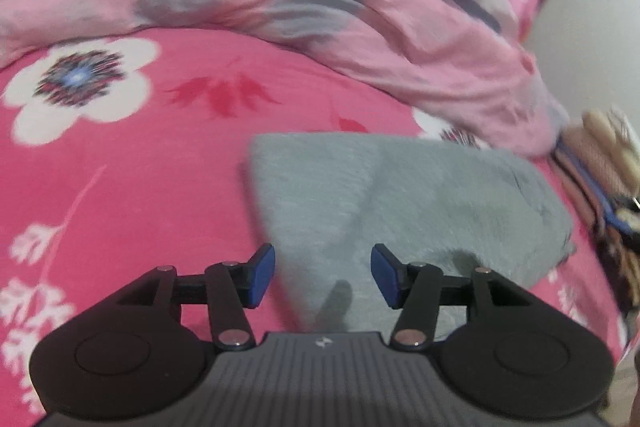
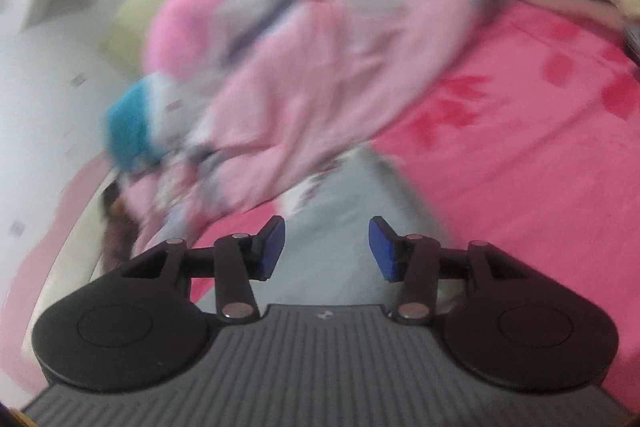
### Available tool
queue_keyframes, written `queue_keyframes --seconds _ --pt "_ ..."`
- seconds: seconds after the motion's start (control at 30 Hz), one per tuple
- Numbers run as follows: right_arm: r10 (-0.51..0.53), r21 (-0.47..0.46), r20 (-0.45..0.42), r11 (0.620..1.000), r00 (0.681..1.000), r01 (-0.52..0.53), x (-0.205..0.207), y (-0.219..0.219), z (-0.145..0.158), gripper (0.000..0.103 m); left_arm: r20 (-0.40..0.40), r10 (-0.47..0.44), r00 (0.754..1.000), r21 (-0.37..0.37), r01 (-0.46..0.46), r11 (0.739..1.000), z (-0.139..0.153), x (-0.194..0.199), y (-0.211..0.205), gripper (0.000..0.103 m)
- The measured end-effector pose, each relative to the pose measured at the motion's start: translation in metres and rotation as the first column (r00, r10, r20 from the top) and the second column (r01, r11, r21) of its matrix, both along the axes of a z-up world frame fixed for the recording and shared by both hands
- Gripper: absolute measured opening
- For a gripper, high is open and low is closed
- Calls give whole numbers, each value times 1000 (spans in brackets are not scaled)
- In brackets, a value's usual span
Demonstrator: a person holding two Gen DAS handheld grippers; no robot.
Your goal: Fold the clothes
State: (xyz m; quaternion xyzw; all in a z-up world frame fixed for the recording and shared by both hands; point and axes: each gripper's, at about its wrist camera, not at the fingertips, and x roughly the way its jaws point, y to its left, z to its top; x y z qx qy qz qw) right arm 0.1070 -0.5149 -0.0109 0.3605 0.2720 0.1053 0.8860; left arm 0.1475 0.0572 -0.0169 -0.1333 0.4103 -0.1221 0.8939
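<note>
A: We're over the bed now, and the grey garment (image 1: 404, 203) lies flat on the pink floral sheet (image 1: 132, 163), folded to a rough wedge with a crease running down its middle.

B: Our left gripper (image 1: 322, 275) hangs just above the garment's near edge, blue pads (image 1: 262, 275) spread wide, nothing between them.

A: Beyond the garment, a crumpled pale pink quilt (image 1: 360, 27) is heaped, its edge coming close to the garment's far side.

B: From the right wrist we're blurred, but the right gripper (image 2: 327, 249) also stands wide apart and empty, with the garment (image 2: 344, 211) showing pale grey between and ahead of its fingers.

A: There the quilt (image 2: 304, 47) overlaps the garment's far end, and something turquoise (image 2: 130, 129) sits left of the quilt. We can't tell what it is.
</note>
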Motion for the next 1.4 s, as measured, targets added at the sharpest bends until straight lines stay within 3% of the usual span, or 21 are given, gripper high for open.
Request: queue_keyframes --seconds 0.13,0.23,0.3,0.37,0.43,0.6,0.67,0.73,0.83,0.93,1.1,1.13,1.2,1.4 --pt "194 -156 81 971 978 -180 -32 73 44 58 1 79 997 -54 -79 995 5 -8 39 56" --pt "355 -338 102 891 929 -303 -50 145 59 66 -26 120 992 -120 -122 985 0 -8 60 56" --pt "445 -508 106 793 889 -336 -61 206 56 68 -46 132 990 -163 -138 977 -5 -7 69 56" --pt "535 -666 99 662 839 -344 -73 268 39 68 -70 125 990 -203 -137 969 -13 -4 73 55" --pt "614 -767 55 531 787 -360 -82 326 17 68 -97 113 989 -241 -133 961 -22 -1 75 54" --pt "709 -926 -65 220 703 -307 -88 423 -39 68 -132 63 989 -305 -101 947 -40 20 73 52" --pt "726 -956 -94 126 681 -266 -87 442 -55 68 -142 44 989 -327 -89 941 -46 29 71 52" --pt "733 -964 -126 68 669 -256 -82 454 -67 68 -157 30 987 -349 -84 933 -53 42 69 52" --pt "735 -977 -131 17 665 -211 -75 464 -80 67 -184 16 983 -385 -87 919 -64 66 63 52" --pt "726 -984 -123 -4 676 -176 -72 470 -81 63 -207 8 978 -412 -94 906 -75 86 56 49" --pt "671 -989 -119 -11 732 -150 -65 469 -88 40 -217 37 975 -442 -132 887 -93 113 48 31" --pt "661 -989 -117 -12 741 -146 -64 469 -91 22 -218 45 975 -446 -141 884 -96 116 48 25" --pt "641 -993 -103 -22 761 -116 -65 472 -94 13 -219 65 974 -457 -161 875 -101 119 47 12" --pt "615 -991 -61 58 786 -123 -70 475 -73 9 -174 95 980 -505 -172 846 -85 102 61 9"
